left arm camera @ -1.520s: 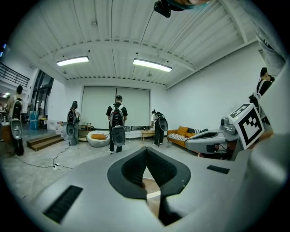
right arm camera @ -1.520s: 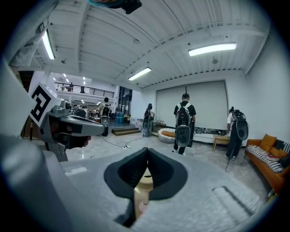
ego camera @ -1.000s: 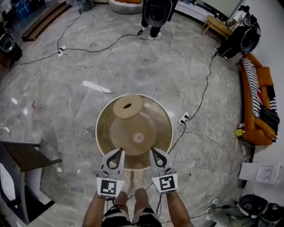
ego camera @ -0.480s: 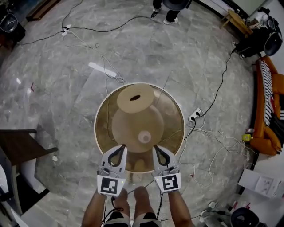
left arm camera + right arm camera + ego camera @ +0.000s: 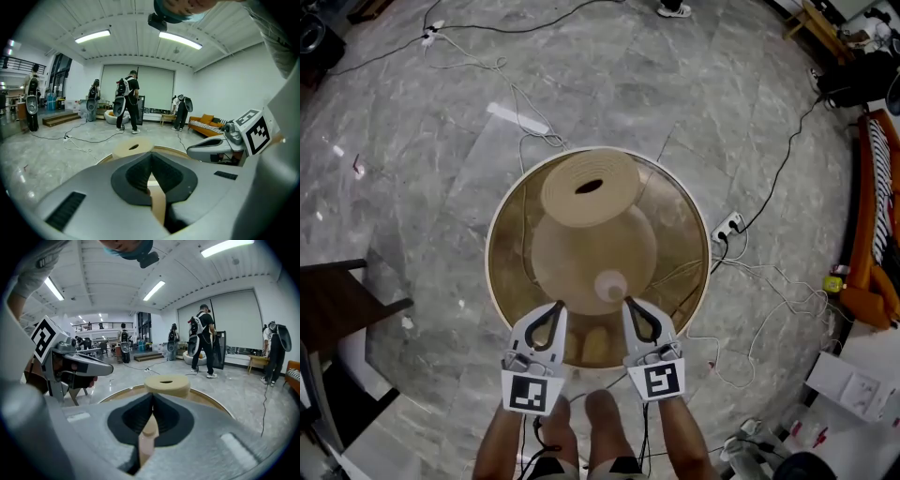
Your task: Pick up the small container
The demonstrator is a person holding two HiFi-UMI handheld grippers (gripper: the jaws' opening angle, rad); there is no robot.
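Note:
The small container (image 5: 610, 285) is a pale round pot on a round glass table (image 5: 494, 281), near its front. A wide tan foam disc with a hole (image 5: 591, 187) stands at the table's far side; the disc shows in the left gripper view (image 5: 132, 149) and in the right gripper view (image 5: 167, 383). My left gripper (image 5: 555, 308) and right gripper (image 5: 628, 305) hang side by side over the table's near edge, both shut and empty. The container lies just beyond and between their tips, touching neither. Each gripper view shows the jaws (image 5: 151, 157) (image 5: 153, 397) meeting at the tips.
Cables trail over the marble floor, with a power strip (image 5: 729, 225) right of the table. A dark table (image 5: 337, 305) stands at the left, an orange sofa (image 5: 874, 234) at the right. Several people (image 5: 131, 101) stand far back. My own feet (image 5: 586, 408) are under the grippers.
The table and its objects have grown larger in the head view as I lowered toward them. Both grippers sank with me and stay at the near edge, still shut.

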